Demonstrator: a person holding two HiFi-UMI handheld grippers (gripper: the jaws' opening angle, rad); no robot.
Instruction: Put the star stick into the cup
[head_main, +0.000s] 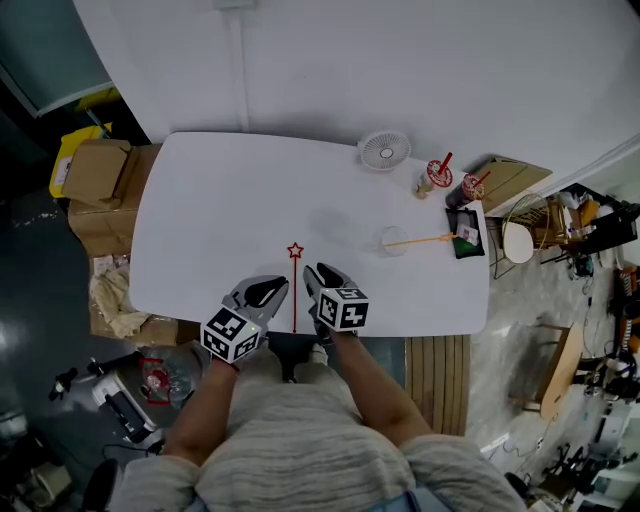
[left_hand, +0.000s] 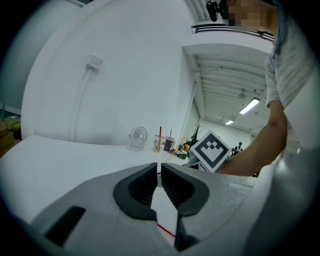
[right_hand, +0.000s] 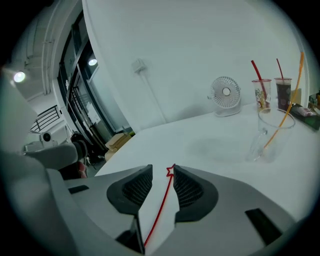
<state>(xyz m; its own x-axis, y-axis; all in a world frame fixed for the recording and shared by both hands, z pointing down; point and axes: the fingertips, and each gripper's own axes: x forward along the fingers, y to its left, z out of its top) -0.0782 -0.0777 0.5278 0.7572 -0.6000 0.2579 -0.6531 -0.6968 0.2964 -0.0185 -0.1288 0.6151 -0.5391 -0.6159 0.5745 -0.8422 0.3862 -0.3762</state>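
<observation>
The red star stick (head_main: 295, 290) lies flat on the white table (head_main: 200, 220), its star end pointing away from me. My right gripper (head_main: 322, 282) is open just right of it. In the right gripper view the star stick (right_hand: 159, 207) runs on the table between the spread jaws of that gripper (right_hand: 163, 172), close to the right jaw, touched by neither. My left gripper (head_main: 268, 292) sits just left of the stick, its jaws shut (left_hand: 159, 169) on nothing. The clear cup (head_main: 393, 241) stands further right and holds an orange stick (head_main: 425, 240); the right gripper view also shows this cup (right_hand: 267, 135).
A small white fan (head_main: 384, 150) stands at the table's far edge. Two drink cups with red straws (head_main: 438, 175) and a black object (head_main: 466, 233) sit at the right end. Cardboard boxes (head_main: 95, 180) are stacked off the left edge.
</observation>
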